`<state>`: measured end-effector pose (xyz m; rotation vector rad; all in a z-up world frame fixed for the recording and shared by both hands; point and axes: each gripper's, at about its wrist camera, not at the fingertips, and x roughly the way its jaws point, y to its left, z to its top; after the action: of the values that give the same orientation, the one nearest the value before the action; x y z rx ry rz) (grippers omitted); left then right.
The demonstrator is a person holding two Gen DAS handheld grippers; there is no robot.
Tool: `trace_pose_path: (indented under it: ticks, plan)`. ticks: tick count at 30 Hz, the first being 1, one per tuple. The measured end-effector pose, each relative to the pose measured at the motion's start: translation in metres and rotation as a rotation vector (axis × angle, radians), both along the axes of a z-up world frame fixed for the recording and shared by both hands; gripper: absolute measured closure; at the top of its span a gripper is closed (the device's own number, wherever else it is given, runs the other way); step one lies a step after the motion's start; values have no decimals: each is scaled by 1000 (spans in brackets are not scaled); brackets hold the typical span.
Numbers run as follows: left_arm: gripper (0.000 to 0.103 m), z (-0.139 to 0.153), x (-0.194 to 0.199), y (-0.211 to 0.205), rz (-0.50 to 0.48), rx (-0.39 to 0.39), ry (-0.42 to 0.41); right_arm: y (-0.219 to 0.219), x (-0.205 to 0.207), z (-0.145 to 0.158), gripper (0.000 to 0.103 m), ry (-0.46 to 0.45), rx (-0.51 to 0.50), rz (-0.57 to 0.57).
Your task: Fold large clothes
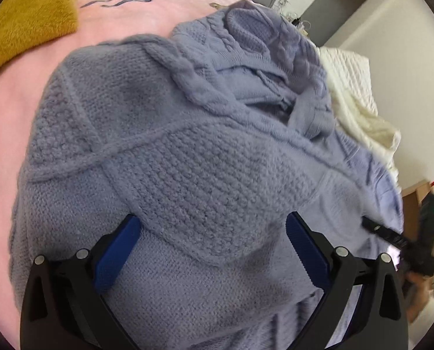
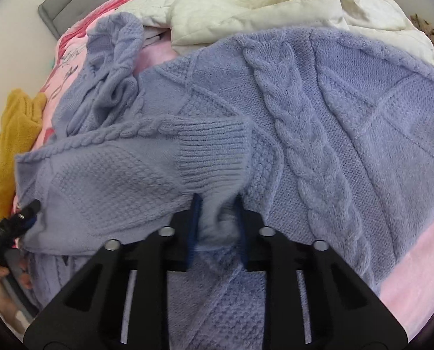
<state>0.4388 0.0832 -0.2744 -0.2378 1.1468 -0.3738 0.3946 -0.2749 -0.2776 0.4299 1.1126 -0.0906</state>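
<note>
A right gripper [image 2: 217, 221] pinches a bunched fold of a lavender cable-knit sweater [image 2: 319, 122], its blue pads [image 2: 195, 224] drawn in on the wool just below the ribbed cuff [image 2: 211, 148] of a sleeve laid across the garment's chest; the hold looks meant to lift that fold and carry it over the body of the sweater as the next turn in the folding. The left gripper [image 1: 214, 233] hovers with its jaws spread wide and nothing between them, its blue pads [image 1: 120, 250] standing to either side of a textured panel of the sweater, apparently ready to take a second hold or pin the cloth flat, though whether its tips touch the knit cannot be told from the blurred wrist view. The sweater lies directly under both tools and stretches away from them, its collar end [image 1: 260, 38] rumpled at the far side and one sleeve already folded in, so the job appears partly done. Beneath the sweater is a pink printed blanket [image 1: 106, 20] covering the bed; beyond the sweater's far edge a cream quilt [image 2: 246, 3] is heaped, and off the sweater's collar side a mustard-yellow throw [image 1: 27, 17] lies on the blanket. A person's hand [image 2: 3, 277] shows at the sweater's near edge, gripping the left tool
</note>
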Motion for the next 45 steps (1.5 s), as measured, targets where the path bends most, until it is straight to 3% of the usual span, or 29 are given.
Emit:
trace_pose_path:
  ticks: [4,7,9,12,15,19,20,21,22,23,26,29,31,34,36,38,41,43,45]
  plan:
    - [5,3,-2,4,45,-38,-18,10,5,42,91,-121,-96,100]
    - [5,6,-3,12,109,-112,-28,16,13,77,91,-197,-175,155]
    - [5,6,-4,14,136,-142,-37,16,16,87,91,-209,-240,169]
    - [5,4,-4,5,130,-88,-43,3,18,67,91,-123,-256,142]
    - [5,0,-4,-4,104,-31,-45,-14,10,16,90,34,-229,98]
    - [5,-2,-4,-6,92,-5,-58,-12,5,1,86,20,-269,102]
    - [5,-3,-5,-8,83,12,-70,-12,6,3,83,23,-271,97]
    - [5,-3,-7,-10,69,28,-81,-13,6,8,67,10,-269,80]
    - [5,-1,-10,-13,48,62,-101,-12,3,13,43,-11,-267,58]
    - [5,2,-13,-15,35,83,-118,-14,-2,23,35,-47,-257,33]
    - [5,23,-22,-14,-1,79,-159,-16,-15,61,32,-175,-172,21]
    - [5,65,-26,-1,-50,-14,-260,-17,-16,100,28,-290,-80,67]
    - [5,91,-7,4,-113,-54,-290,-9,5,119,27,-340,-61,133]
    - [5,107,46,2,-210,-46,-264,4,63,136,28,-377,-27,250]
    - [5,106,102,-2,-247,7,-207,20,111,135,41,-347,-45,341]
    - [5,93,157,-5,-241,65,-135,34,161,128,49,-294,-99,449]
    - [5,59,228,-7,-212,121,27,52,228,107,51,-198,-206,517]
    - [5,39,253,-9,-201,178,89,56,254,95,50,-149,-210,517]
    - [5,19,271,-11,-204,176,157,54,280,88,50,-103,-163,496]
